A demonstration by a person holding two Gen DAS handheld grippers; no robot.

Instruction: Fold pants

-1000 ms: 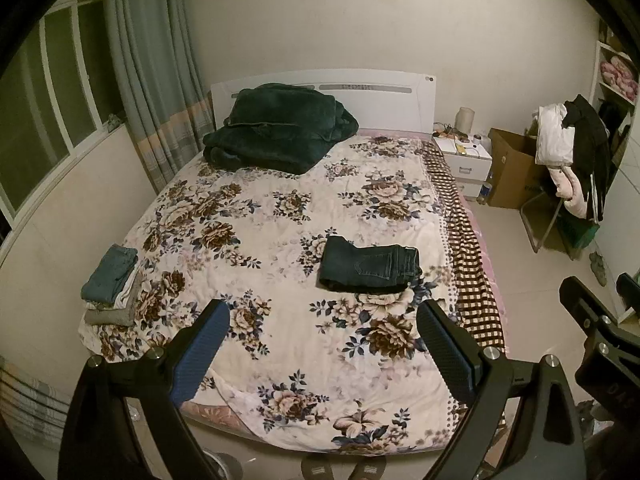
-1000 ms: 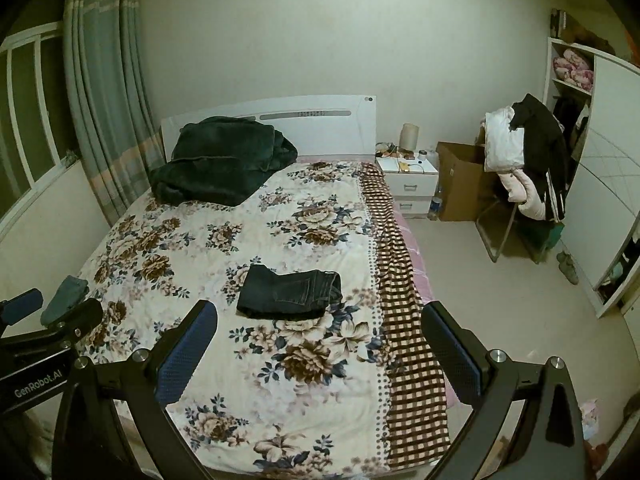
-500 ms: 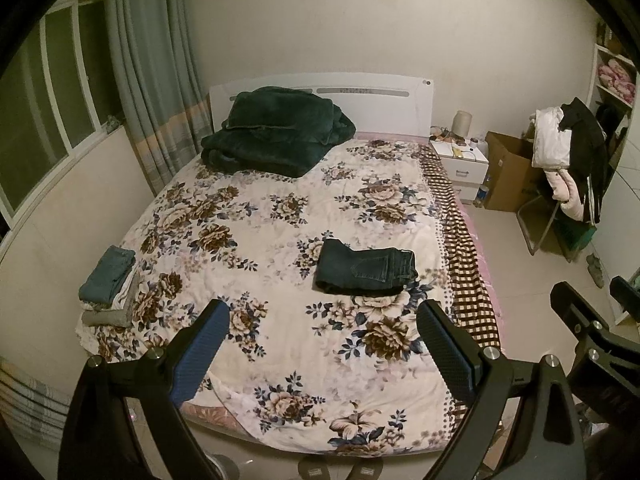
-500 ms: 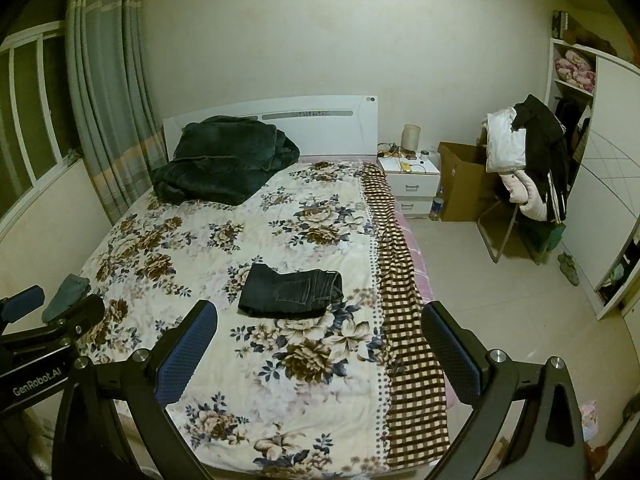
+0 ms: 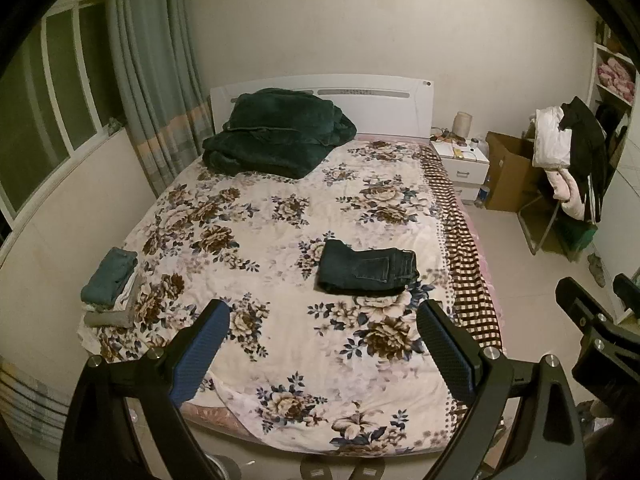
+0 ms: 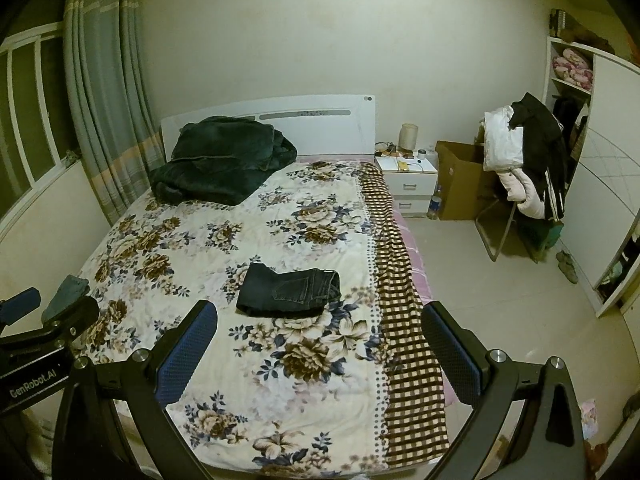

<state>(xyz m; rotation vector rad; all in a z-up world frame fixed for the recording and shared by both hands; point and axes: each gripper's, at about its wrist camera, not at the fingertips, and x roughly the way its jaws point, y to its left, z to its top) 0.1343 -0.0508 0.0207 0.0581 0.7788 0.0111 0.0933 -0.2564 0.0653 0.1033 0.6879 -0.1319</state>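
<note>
Dark folded jeans (image 5: 366, 267) (image 6: 289, 289) lie flat on the floral bedspread (image 5: 280, 216) (image 6: 224, 248), toward the bed's right side. My left gripper (image 5: 324, 316) hangs open above the foot of the bed, well short of the jeans, with nothing between its fingers. My right gripper (image 6: 320, 316) is open too, held back over the bed's near right corner. Each gripper shows at the edge of the other's view. A small stack of folded clothes (image 5: 112, 280) (image 6: 66, 290) sits at the bed's left edge.
A dark green blanket (image 5: 276, 132) (image 6: 224, 158) is heaped at the headboard. Right of the bed stand a white nightstand (image 6: 408, 178), a cardboard box (image 6: 460, 180) and a chair piled with clothes (image 6: 524, 160). A wall with a window and curtains (image 5: 156, 80) lines the left side.
Both grippers have drawn back a little from the bed, so the jeans and bed look slightly farther. The jeans have not moved.
</note>
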